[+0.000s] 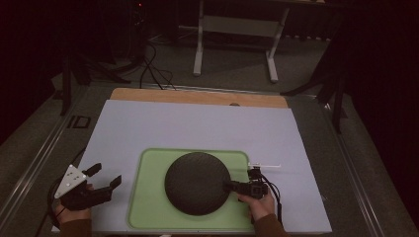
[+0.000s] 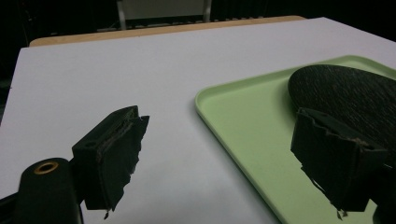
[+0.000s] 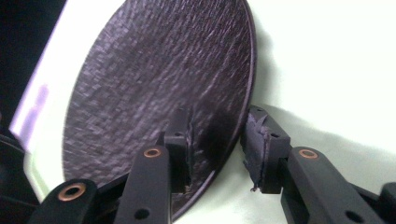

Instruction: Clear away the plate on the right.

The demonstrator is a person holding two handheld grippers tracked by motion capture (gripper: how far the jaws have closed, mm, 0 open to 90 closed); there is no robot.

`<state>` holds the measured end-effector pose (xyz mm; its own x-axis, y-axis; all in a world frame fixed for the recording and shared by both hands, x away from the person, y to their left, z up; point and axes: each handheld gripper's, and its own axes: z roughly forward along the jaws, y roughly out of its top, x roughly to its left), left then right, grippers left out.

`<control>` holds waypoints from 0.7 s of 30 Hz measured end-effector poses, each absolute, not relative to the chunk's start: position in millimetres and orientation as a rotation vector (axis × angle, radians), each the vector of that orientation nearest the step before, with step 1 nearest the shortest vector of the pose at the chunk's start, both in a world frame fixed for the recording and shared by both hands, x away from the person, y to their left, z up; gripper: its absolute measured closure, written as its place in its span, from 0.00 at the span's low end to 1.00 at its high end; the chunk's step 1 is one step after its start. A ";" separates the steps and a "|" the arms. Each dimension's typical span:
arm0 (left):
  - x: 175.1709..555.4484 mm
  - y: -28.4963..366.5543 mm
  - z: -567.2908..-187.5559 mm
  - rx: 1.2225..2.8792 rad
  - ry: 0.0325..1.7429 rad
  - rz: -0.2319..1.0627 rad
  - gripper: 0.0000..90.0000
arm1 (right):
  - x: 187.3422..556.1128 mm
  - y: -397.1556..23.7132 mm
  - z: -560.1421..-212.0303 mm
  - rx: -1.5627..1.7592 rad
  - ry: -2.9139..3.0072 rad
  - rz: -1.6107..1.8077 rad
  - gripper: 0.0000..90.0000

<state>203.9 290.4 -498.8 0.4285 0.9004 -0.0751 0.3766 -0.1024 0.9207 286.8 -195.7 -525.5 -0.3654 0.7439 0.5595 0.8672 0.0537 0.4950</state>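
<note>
1. A dark round mat [image 1: 197, 182] is lying flat on the green tray [image 1: 148, 197], roughly at the tray's middle, and the tray is sitting on the white sheet covering the table [image 1: 197, 123].
2. The right hand-held gripper [image 1: 232, 186] is reaching in from the tray's right side, its jaws straddling the mat's right edge. In the right gripper view one jaw is lying over the mat's textured top [image 3: 163, 93] and the other is sitting just off the rim, over the tray's pale surface [image 3: 336, 70]; a gap is showing between them, so they are standing apart and not yet clamped.
3. The left hand-held gripper [image 1: 106, 177] is waiting on the table just left of the tray, jaws wide apart and holding nothing. Its own view is looking past those jaws at the tray's near corner [image 2: 205, 100] and the mat [image 2: 345, 93] beyond.
4. Judging from this, the step in hand is taking hold of the mat by its edge, and it is at the approach stage.
5. The next move is probably calling for the outer jaw to slip beneath the thin rim before closing, since the mat is lying flush on the tray. Closing too early would likely push the mat sideways.
6. The left hand-held gripper seems well placed to steady the tray if it starts sliding.
</note>
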 end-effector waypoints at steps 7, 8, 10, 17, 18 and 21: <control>203.9 290.5 -498.9 1.684 1.123 0.656 0.18 | 286.2 -191.9 -522.9 -1.619 -2.324 -1.182 0.69; 204.0 290.4 -498.9 1.684 1.123 0.655 0.18 | 286.0 -191.3 -522.2 -1.610 -2.347 -1.181 0.68; 204.0 290.3 -498.9 1.685 1.122 0.656 0.18 | 285.9 -190.6 -521.0 -1.590 -2.391 -1.178 0.67; 204.1 290.5 -499.2 1.687 1.124 0.649 0.18 | 286.3 -190.8 -515.3 -1.545 -2.531 -1.192 0.60; 204.0 290.6 -499.2 1.687 1.124 0.649 0.18 | 286.7 -191.3 -514.9 -1.542 -2.538 -1.193 0.59; 204.2 290.5 -499.3 1.688 1.125 0.647 0.18 | 288.2 -193.5 -514.3 -1.530 -2.551 -1.207 0.55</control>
